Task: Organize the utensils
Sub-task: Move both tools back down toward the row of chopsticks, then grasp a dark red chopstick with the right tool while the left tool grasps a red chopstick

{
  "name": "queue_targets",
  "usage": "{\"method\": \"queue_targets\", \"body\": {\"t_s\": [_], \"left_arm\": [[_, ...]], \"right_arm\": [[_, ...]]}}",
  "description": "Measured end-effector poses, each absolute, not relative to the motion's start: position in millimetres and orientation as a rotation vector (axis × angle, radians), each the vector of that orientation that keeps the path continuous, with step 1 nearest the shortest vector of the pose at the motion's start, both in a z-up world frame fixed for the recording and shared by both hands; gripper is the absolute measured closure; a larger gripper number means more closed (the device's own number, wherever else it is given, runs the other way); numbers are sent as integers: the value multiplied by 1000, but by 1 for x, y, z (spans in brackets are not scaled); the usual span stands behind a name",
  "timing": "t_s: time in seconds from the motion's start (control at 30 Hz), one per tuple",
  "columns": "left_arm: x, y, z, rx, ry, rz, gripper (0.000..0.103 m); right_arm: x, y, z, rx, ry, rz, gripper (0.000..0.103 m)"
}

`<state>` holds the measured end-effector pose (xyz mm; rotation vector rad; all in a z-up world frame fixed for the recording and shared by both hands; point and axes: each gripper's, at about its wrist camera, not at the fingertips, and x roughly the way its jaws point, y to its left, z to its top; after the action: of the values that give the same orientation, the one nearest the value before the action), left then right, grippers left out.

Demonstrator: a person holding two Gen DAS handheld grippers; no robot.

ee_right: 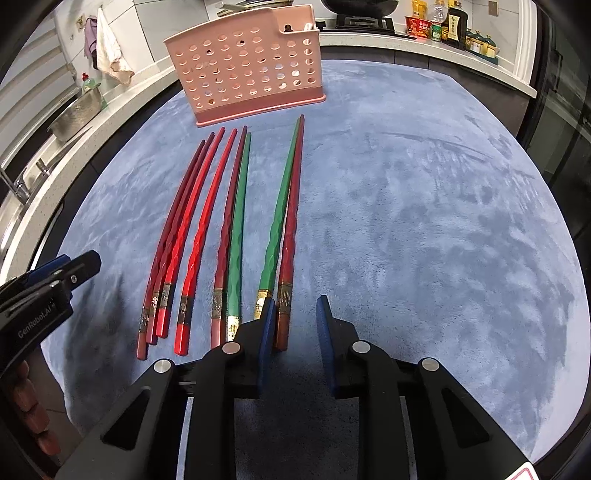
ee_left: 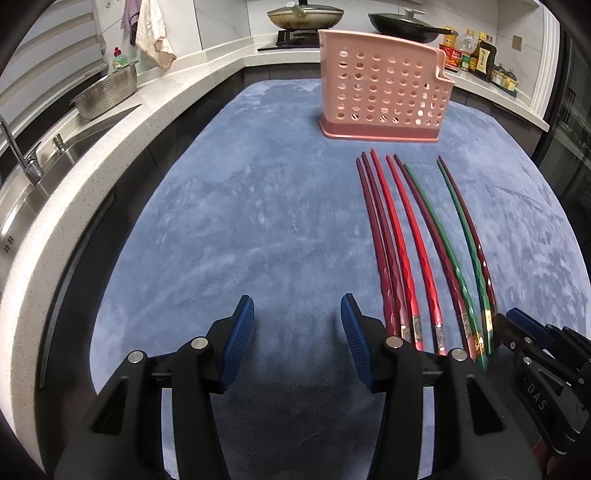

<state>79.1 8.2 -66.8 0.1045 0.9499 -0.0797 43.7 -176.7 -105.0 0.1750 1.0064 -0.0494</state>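
Several chopsticks lie side by side on a blue mat (ee_left: 240, 206), red ones (ee_right: 199, 221) at the left, green ones (ee_right: 282, 206) and dark red ones (ee_right: 293, 206) at the right. Beyond their tips stands a pink perforated utensil holder (ee_left: 384, 88) (ee_right: 243, 70), upright. My left gripper (ee_left: 295, 306) hovers open over bare mat, left of the chopsticks (ee_left: 402, 240). My right gripper (ee_right: 297, 306) is low over the butt ends; the rightmost dark red chopstick's end lies between its fingers near the left pad (ee_right: 267, 332), and a gap shows to the right pad. Each gripper appears at the edge of the other's view.
A white counter wraps around the mat. On the left are a sink with a faucet (ee_left: 22, 155) and a steel colander (ee_left: 107, 92). Two pans (ee_left: 306, 16) sit on the stove behind, and sauce bottles (ee_left: 476, 55) line the right back counter.
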Motion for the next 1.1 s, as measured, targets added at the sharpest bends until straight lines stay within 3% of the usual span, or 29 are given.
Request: {"method": "queue_targets", "body": {"t_s": [0.17,0.33,1.1], "left_arm": [[75,4,-71,108,966,-103,56],[69,-3,-75,108,982,-140,49],[60,-12,-99,60,1055,-215,48]], "right_arm": [[45,-181,-107,176,1003,-70,96],[45,-183,-107,186,1001,-69,96],[41,-187,-107,223,1004,-67,96]]}}
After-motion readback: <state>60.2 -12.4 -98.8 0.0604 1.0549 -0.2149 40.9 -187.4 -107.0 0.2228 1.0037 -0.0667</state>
